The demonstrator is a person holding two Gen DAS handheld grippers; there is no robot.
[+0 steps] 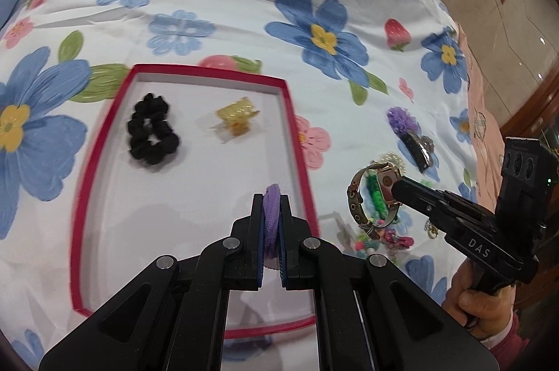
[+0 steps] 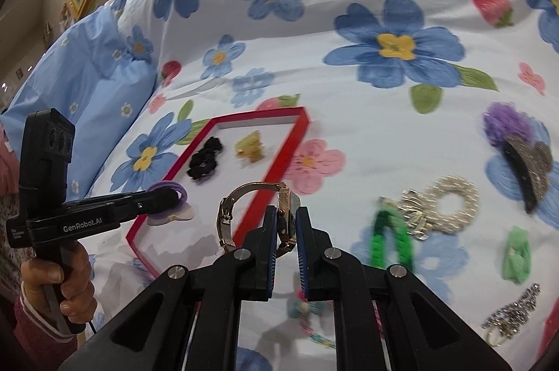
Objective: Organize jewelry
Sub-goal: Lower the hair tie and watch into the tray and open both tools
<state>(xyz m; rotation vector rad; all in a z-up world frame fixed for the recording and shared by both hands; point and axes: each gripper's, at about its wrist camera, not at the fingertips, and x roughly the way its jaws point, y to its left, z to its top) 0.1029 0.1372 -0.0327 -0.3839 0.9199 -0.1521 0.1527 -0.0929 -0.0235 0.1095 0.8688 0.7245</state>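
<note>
My left jaws (image 1: pixel 271 213) are pressed together, pinching a purple hair tie (image 1: pixel 270 217); in the right wrist view a pale butterfly charm (image 2: pixel 173 213) hangs under it. My right jaws (image 2: pixel 287 224) pinch the case of a gold watch (image 2: pixel 283 213), its mesh band looping out toward 9 o'clock.

The purple tie hangs over the near end of the red-rimmed tray (image 1: pixel 300 140). The watch is just outside the tray's rim at 3 o'clock, above the bedspread (image 1: pixel 244 31).

Step in hand, as I judge it: carry both pieces into the tray. To do it well, lower each one close to the white floor before releasing, and lay the tie in the bare near half. The watch band is springy and will likely roll, so set it down case first, clear of the rim.

Already in the tray: a black scrunchie (image 1: pixel 152 133) at 11 o'clock and a yellow claw clip (image 1: pixel 236 119) at 12. Both sit at the far end, well apart from my drop spots.

Left on the bed at 2 to 4 o'clock:
- a purple flower clip (image 2: pixel 506 126)
- a dark glitter clip (image 2: pixel 527 171)
- a pearl ring piece (image 2: pixel 450 203)
- a green chain (image 2: pixel 391 241)
- a green clip (image 2: pixel 517 255)
- a rhinestone chain (image 2: pixel 513 311)

Main risk: my two grippers crowding each other over the near rim.
</note>
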